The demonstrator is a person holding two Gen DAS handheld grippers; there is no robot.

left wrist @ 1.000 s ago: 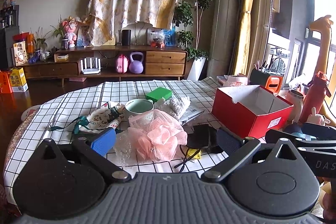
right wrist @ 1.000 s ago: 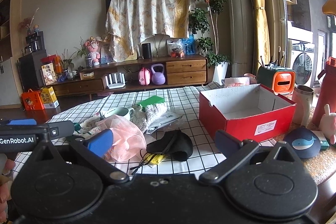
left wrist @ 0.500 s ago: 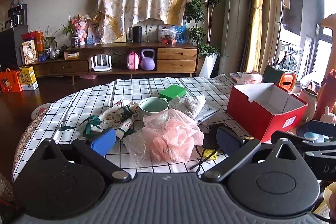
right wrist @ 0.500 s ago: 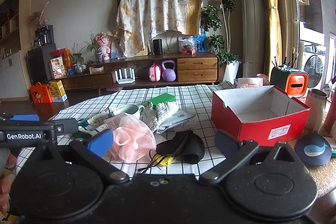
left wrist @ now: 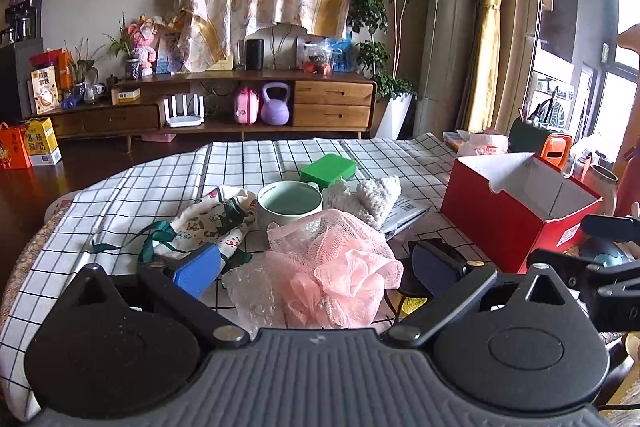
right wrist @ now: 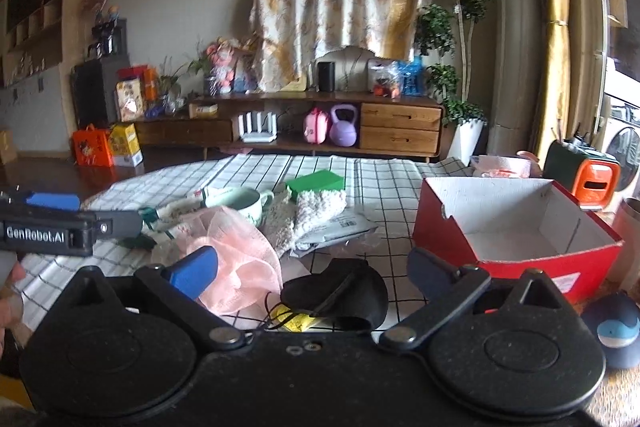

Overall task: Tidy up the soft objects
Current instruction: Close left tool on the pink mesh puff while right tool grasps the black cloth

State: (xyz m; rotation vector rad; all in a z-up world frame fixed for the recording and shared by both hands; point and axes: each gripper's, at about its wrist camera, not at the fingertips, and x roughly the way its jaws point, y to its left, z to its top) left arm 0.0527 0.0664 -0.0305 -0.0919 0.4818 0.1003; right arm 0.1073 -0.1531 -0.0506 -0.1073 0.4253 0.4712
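A: What do we have on the table (left wrist: 132, 187) with its white, black-gridded cloth?

B: We see a fluffy pink mesh bath pouf (left wrist: 340, 267) nearest the left hand-held gripper (left wrist: 316, 263), lying between its blue pads. Those fingers stand wide apart and we see nothing held in them.

A: And the right hand-held gripper (right wrist: 312, 271)?

B: Also spread wide and empty. Between its fingers lies a black fabric face mask (right wrist: 340, 293) on the cloth, with a small yellow tag (right wrist: 294, 323) just beside it. The pink pouf (right wrist: 236, 259) sits to the left of the mask, behind the blue left pad in that view.

A: What else soft do we find?

B: A printed cream drawstring pouch with green ribbon (left wrist: 212, 223) lies left of the pale green ceramic mug (left wrist: 290, 205). A white fuzzy knitted cloth (left wrist: 374, 195) lies right of the mug, partly over a grey plastic mailer (left wrist: 404, 213). A green rectangular sponge (left wrist: 328, 169) rests behind the mug.

A: And a container?

B: An open red cardboard box with a white inside (right wrist: 516, 227) stands on the right of the table, well apart from the pile. In the right view its floor looks bare.

A: Anything near it?

B: A dark round item with a whale print (right wrist: 616, 327) lies in front of the box, at its right corner.
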